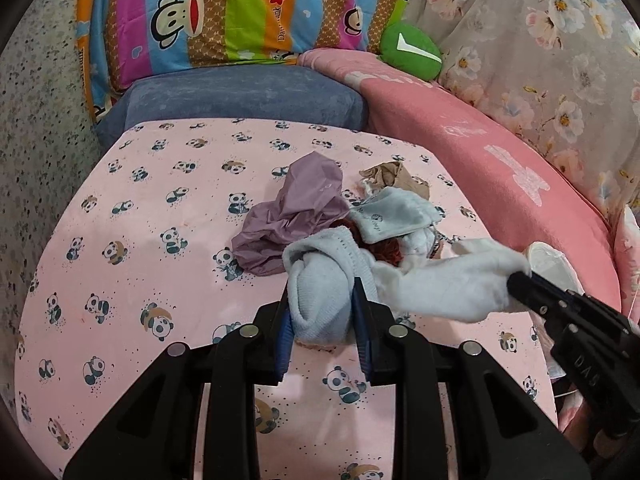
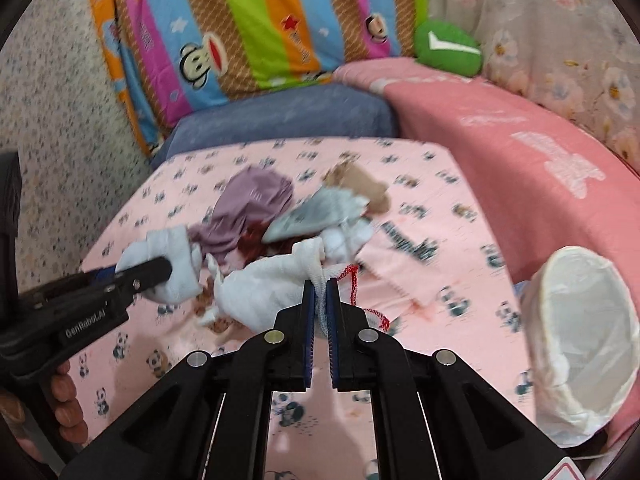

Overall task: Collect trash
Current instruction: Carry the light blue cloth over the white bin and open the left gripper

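Step in hand, by judgement: picking up, with both grippers already loaded and the carry to the bin not yet done.

Left gripper (image 1: 322,300): jaws narrow, pressed on a rolled pale blue sock (image 1: 320,280), bulging between the blue pads. Held just above the panda sheet (image 1: 120,240), beside the pile.

Right gripper (image 2: 320,292): jaws almost closed, pinching only the edge of a white cloth (image 2: 264,284) with red stitching. Most of the cloth hanging free to the left of the fingertips, near the left gripper, not clearly touching it.

Still lying on the sheet: a purple garment (image 1: 296,208), a beige piece (image 1: 396,178), a light grey sock (image 1: 396,216) and something dark red under these, too hidden to name. Some parts blurred in the right wrist view.

White-lined bin (image 2: 580,344): at the right edge of the sheet, mouth tilted toward the pile, well apart from both loads.

Next move, as a judgement: carry toward the bin, right load first because nearer. Needs enough lift so that the hanging cloth does not drag other pieces along. Risk: thin edge grip, possible slip on the way. Release only over the bin mouth.
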`<state>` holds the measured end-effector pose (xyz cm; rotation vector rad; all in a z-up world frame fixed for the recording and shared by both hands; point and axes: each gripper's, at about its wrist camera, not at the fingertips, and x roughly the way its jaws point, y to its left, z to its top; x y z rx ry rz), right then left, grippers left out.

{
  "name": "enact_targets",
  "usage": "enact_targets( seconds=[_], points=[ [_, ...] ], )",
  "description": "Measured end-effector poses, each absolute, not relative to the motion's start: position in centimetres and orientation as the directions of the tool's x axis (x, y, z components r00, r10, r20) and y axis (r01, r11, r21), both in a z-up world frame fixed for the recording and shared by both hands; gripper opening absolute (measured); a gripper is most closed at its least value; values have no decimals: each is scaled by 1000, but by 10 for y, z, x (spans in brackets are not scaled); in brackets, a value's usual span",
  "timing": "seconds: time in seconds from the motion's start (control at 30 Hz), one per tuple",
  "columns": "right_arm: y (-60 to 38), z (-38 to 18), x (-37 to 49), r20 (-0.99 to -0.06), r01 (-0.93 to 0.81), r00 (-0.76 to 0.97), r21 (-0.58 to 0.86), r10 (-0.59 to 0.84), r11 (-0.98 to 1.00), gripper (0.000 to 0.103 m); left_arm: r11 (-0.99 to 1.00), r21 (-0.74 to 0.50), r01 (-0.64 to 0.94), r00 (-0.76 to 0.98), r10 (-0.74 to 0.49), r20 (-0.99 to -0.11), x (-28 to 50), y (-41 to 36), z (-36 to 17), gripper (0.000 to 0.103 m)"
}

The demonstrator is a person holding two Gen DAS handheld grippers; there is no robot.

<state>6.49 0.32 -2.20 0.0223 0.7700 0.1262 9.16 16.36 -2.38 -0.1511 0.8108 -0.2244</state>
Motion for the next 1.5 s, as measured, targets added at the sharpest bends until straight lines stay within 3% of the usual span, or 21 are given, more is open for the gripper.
enact_targets(
  seconds=[0.57,0.8,1.3,1.33,1.5],
  points=[
    [-125,57,31,-534,116,845,127,-30,985,7,900,-149,408,673,-408,-617,88,27,34,25],
    [-188,63,18,-521,220,846,150,-112,964,7,830,-180,528,602,-515,-610,88,-39,40,26],
    [-283,31,-6,-579,388,784,172,-226,905,7,746,-163,646,487,-566,-665,80,-146,19,29],
    [-287,30,-6,-581,394,781,174,-229,903,8,740,-170,650,477,-572,-667,80,-149,18,30],
    [-302,25,-6,-585,422,771,172,-253,890,14,758,-168,630,510,-567,-647,80,-156,18,76]
  ],
)
